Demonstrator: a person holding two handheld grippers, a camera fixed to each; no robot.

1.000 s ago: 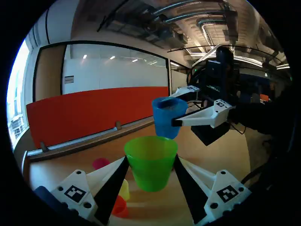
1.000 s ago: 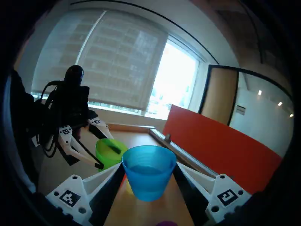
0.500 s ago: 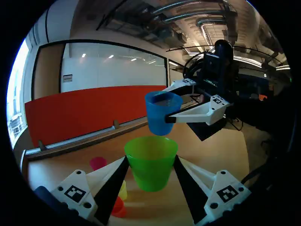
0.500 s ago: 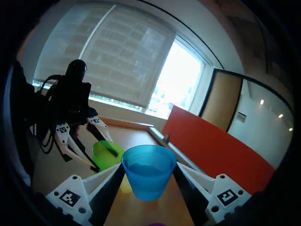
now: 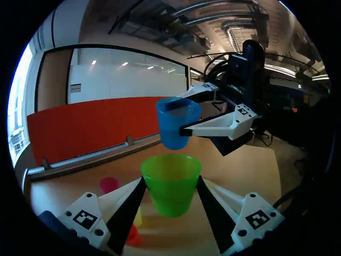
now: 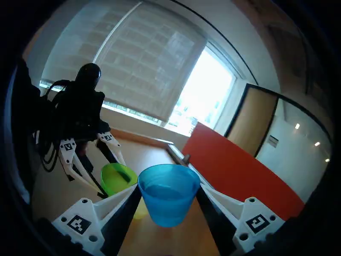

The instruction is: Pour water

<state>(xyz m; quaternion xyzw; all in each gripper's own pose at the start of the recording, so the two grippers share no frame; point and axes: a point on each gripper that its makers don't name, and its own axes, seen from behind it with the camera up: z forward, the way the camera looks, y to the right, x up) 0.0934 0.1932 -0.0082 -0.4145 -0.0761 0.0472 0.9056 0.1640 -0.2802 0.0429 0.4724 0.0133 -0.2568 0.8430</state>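
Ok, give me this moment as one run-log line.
left gripper: shut on green cup | right gripper: shut on blue cup, water inside, higher than green cup | pour: not yet started

Water cup (image 5: pixel 174 121): up in the right gripper (image 6: pixel 168 190), above and just behind the lower cup (image 5: pixel 171 187), apart from it.
Lower cup: in the left gripper (image 5: pixel 170 181), over the table (image 5: pixel 243 166).
Small cups (image 5: pixel 109 184): down on the table, left of the lower cup, partly hidden by the left gripper.
Partition (image 5: pixel 98 123): along the table's far edge.
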